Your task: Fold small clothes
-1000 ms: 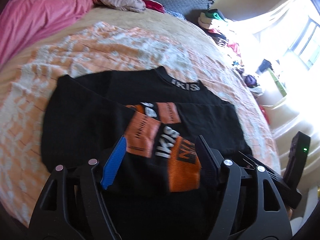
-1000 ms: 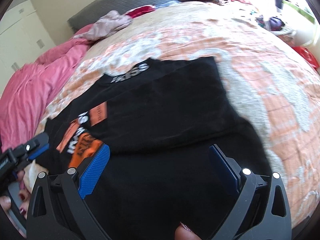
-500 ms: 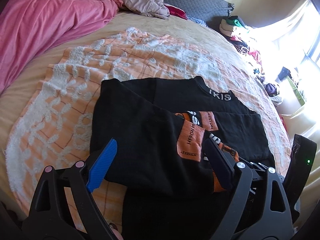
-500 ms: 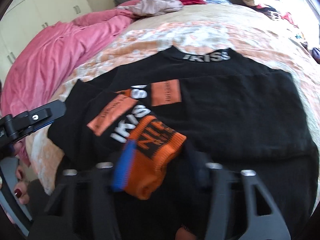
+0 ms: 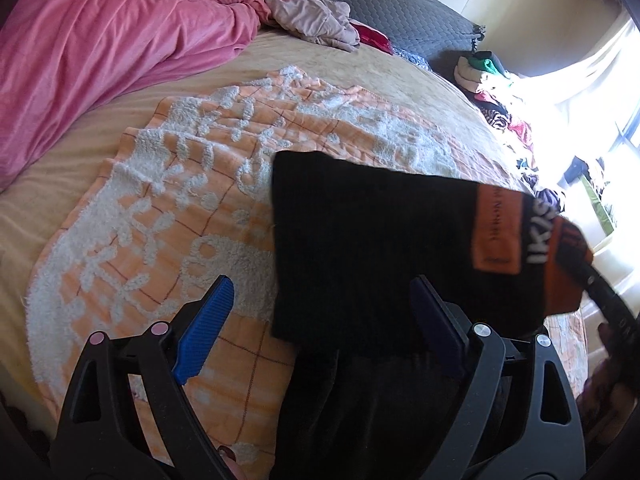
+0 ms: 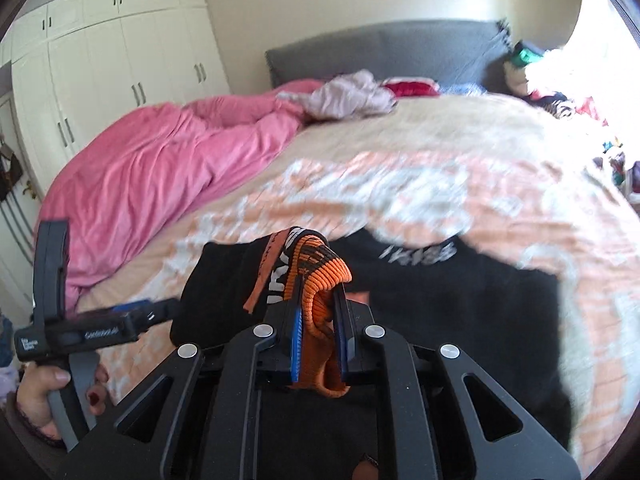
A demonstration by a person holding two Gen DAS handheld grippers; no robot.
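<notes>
A black sweater [image 5: 360, 240] with orange patches and white lettering lies on an orange-and-white blanket [image 5: 180, 220] on the bed. My right gripper [image 6: 318, 304] is closing, its pads pressing on the sweater's orange ribbed sleeve cuff [image 6: 320, 276], which it holds lifted above the sweater body [image 6: 460, 300]. In the left wrist view the raised cuff [image 5: 560, 280] hangs at the right. My left gripper [image 5: 320, 284] stands open over the sweater's left edge, gripping nothing. In the right wrist view the left gripper [image 6: 152, 312] sits at the sweater's left side, held by a hand [image 6: 44, 396].
A pink duvet [image 5: 100, 40] is bunched along the bed's left side. Crumpled clothes [image 5: 316, 24] lie by the grey headboard [image 6: 380, 48]. More clothes and clutter [image 5: 500, 112] pile up at the far right by the bright window. White wardrobes [image 6: 100, 60] stand behind.
My right gripper went from wide open to shut on the orange cuff and rose with it. My left gripper opened wider, came off the sleeve and shifted left.
</notes>
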